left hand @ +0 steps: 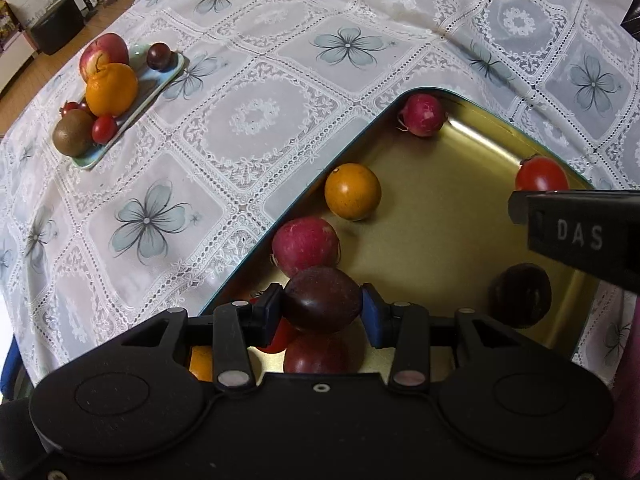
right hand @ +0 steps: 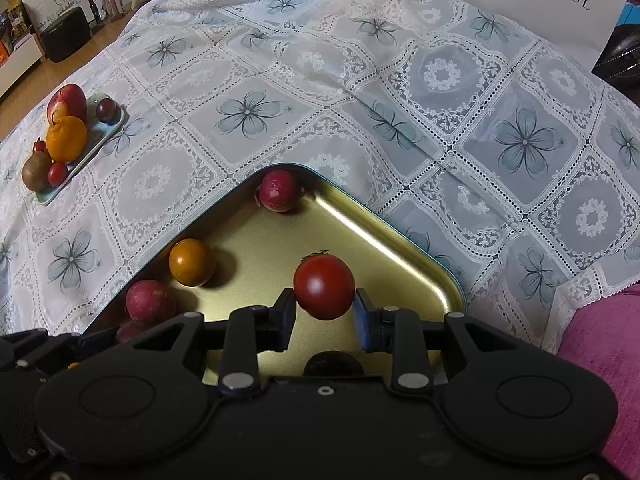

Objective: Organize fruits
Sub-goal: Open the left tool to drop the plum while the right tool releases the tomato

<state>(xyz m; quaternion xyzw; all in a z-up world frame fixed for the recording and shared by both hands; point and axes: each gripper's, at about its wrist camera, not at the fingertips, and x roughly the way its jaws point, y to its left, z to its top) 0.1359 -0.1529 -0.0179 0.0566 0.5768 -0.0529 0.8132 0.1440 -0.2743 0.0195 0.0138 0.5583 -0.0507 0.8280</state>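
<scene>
A table draped in a white lace tablecloth with blue-grey flower prints fills both views. Near the camera sits a gold metal tray with a teal rim, set at an angle so one corner points away.

The left gripper is clamped on a dark purple plum, its two fingers pressing the plum's sides just above the near part of the tray. Directly behind the plum lies a red radish, touching the tray's left wall. Farther along that wall sits a small orange citrus fruit, and a second red radish rests in the far corner. Another dark plum lies near the tray's right side. More red and orange fruit shows beneath the held plum, partly hidden by the gripper body.

The right gripper is closed around a red cherry tomato with a green stem, holding it above the tray's right half.

At the far left of the table, well apart from the tray, a pale green rectangular plate holds a red apple, an orange, a brown kiwi, a dark plum and small red tomatoes, crowded together.

A white card printed "BEAUTIFUL" stands at the back right.
</scene>
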